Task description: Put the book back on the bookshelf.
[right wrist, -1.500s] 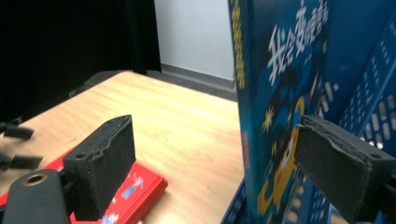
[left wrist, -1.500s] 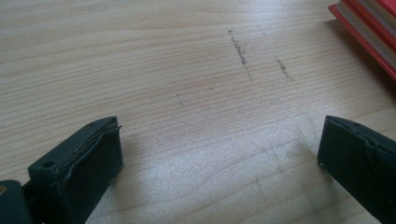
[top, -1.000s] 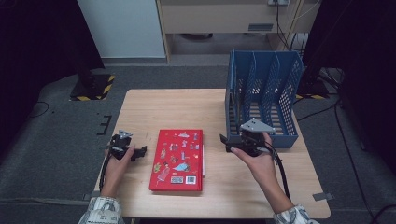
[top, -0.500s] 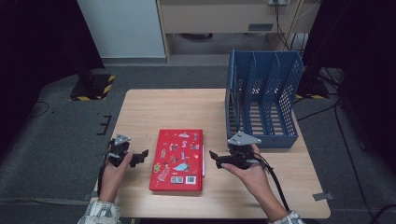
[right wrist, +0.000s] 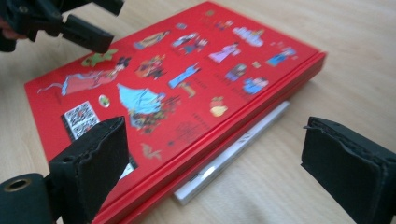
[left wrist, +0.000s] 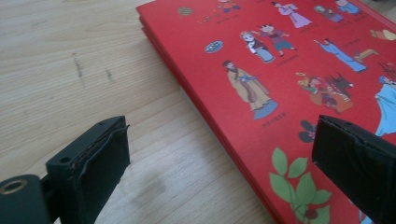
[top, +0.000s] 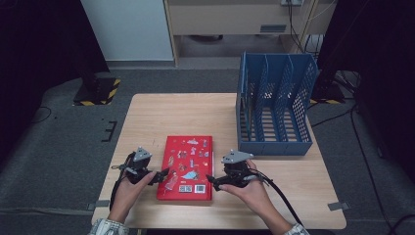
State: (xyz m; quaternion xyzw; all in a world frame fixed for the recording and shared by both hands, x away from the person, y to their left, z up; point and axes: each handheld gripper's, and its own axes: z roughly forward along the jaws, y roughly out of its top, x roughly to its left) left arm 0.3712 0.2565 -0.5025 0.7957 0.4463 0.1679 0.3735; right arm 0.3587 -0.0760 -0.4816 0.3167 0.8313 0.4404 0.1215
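A red hardcover book with cartoon figures on its cover lies flat near the table's front edge. My left gripper is at the book's left side, open. Its jaws straddle that edge, one over bare wood and one over the cover. My right gripper is at the book's near right corner, also open. Its jaws stand on either side of the book's edge. A thin white strip pokes out from under that edge. Neither gripper holds anything.
A blue mesh file rack with several upright slots stands at the table's back right, beyond my right gripper. The wooden table is bare behind the book. My left gripper shows across the book in the right gripper view.
My right gripper has moved from in front of the rack down and left to the book's near right corner. My left gripper has dropped nearer and closed in on the book's left edge.
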